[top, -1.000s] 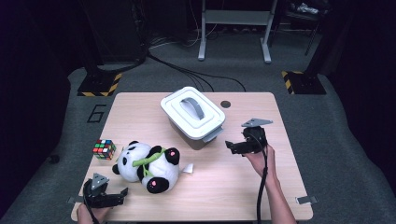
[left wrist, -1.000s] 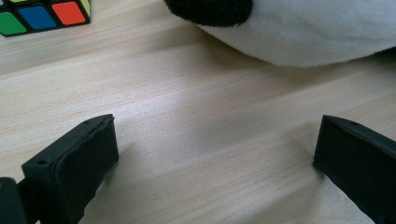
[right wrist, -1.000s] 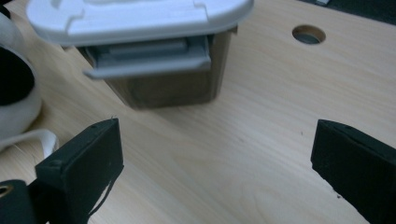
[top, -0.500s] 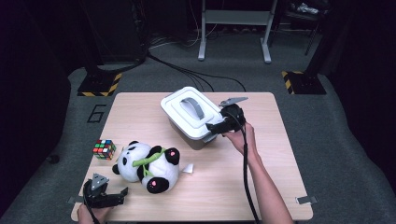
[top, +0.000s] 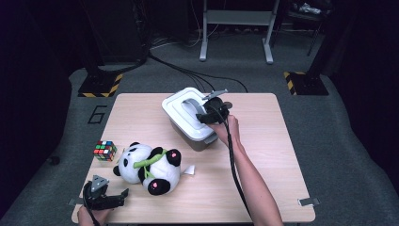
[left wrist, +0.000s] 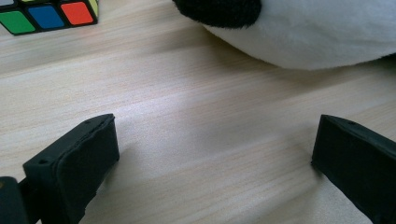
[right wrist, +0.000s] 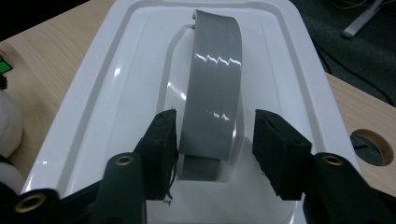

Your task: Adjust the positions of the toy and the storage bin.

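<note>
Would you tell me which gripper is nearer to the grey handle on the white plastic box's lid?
The right gripper: its jaws straddle the grey handle, one pad touching it. The left gripper rests at the table's near-left corner, beyond the plush panda.

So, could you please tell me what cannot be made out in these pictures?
- Box contents: hidden by its shut lid, high view and right gripper view.
- Right claw on the handle: right pad apart; left pad's contact unclear.
- Panda: cut off by the top edge, left gripper view.
- Cube: far faces hidden, high view.
</note>
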Available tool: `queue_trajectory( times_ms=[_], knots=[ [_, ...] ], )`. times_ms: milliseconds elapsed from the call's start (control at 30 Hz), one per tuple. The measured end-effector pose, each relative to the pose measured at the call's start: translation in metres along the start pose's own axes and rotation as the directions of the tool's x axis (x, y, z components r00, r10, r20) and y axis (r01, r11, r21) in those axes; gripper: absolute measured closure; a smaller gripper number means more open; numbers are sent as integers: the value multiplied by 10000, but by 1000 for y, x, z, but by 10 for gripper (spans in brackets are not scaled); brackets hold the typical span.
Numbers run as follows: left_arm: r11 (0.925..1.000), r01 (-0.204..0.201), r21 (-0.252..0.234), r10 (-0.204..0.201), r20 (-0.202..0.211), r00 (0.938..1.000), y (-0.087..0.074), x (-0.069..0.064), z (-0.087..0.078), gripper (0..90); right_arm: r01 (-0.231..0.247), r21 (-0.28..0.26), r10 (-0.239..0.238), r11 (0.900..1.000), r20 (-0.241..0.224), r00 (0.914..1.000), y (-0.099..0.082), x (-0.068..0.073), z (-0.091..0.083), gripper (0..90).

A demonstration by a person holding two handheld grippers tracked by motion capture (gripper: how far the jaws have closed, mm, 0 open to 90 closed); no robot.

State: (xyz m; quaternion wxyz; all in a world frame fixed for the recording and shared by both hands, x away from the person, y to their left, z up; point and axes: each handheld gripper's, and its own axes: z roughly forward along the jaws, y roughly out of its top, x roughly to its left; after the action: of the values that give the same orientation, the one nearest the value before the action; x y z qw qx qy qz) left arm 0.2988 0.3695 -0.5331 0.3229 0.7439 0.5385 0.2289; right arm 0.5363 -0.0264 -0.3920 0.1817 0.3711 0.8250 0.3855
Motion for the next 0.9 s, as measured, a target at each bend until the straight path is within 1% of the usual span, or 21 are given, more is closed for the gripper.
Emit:
queue_trajectory(
  times_ms=[33, 67, 100, 133, 167, 200, 233, 267, 300, 433, 500, 600, 667, 700, 800, 900],
  knots=[
    [10000, 2, 5, -2, 0, 10000, 0, 0, 0, 2, 68, -35, -67, 10000, 45, 10000, 1, 1, 1, 564],
    [10000, 0, 10, 0, -5, 10000, 0, 0, 0, 2, 114, 10, -114, 9999, -19, 9999, 1, 1, 1, 611],
    [10000, 0, 2, 0, -7, 10000, 0, 0, 0, 2, 209, 59, -209, 9998, -26, 9998, 1, 1, 2, 632],
    [10000, 1, -1, -1, -9, 10000, 0, 0, 0, 2, 126, 72, -126, 9999, 44, 9999, 1, 3, 4, 636],
    [10000, 3, 0, -3, -12, 10000, 0, 0, 0, 2, 190, 34, -190, 9998, 17, 9998, 1, 2, 4, 641],
    [10000, 7, -5, -7, -14, 10000, 0, 0, 0, 2, 14, 27, -13, 10000, -45, 10000, 1, 2, 3, 643],
    [10000, 8, -5, -8, -15, 10000, 0, 0, 0, 2, 22, 28, -22, 10000, -134, 9999, 0, 0, 3, 647],
    [10000, 6, -4, -6, -19, 10000, 0, 0, 0, 2, -202, 2, 202, 9998, -217, 9996, 0, 0, 3, 649],
    [10000, 6, -4, -6, -19, 10000, 0, 0, 0, 2, -126, 13, 126, 9999, -278, 9995, -1, -1, 2, 651],
    [10000, 3, 1, -3, -17, 10000, 0, 0, 0, 2, -282, 32, 283, 9996, -576, 9979, -2, -4, 0, 662],
    [10000, 15, 9, -15, -13, 10000, 0, 0, 0, 2, -398, 90, 403, 9992, -689, 9968, -3, -2, -1, 666],
    [10000, 21, -3, -21, -18, 10000, 0, 0, 0, 3, -310, 133, 320, 9994, -788, 9964, -5, -1, -5, 667],
    [10000, 21, -4, -21, -17, 10000, 0, 0, 0, 3, -391, 181, 404, 9991, -849, 9956, -7, 0, -7, 667],
    [10000, 24, -5, -24, -16, 10000, 0, 0, 0, 3, -343, 151, 354, 9993, -866, 9956, -8, 0, -8, 667],
    [10000, 13, -17, -13, -26, 10000, 0, 0, 0, 3, -383, 157, 396, 9991, -907, 9951, -10, 1, -11, 667],
    [10000, 9, 8, -9, -12, 10000, 0, 0, 0, 3, -333, 204, 353, 9992, -1028, 9941, -16, 4, -18, 668]
  ],
)
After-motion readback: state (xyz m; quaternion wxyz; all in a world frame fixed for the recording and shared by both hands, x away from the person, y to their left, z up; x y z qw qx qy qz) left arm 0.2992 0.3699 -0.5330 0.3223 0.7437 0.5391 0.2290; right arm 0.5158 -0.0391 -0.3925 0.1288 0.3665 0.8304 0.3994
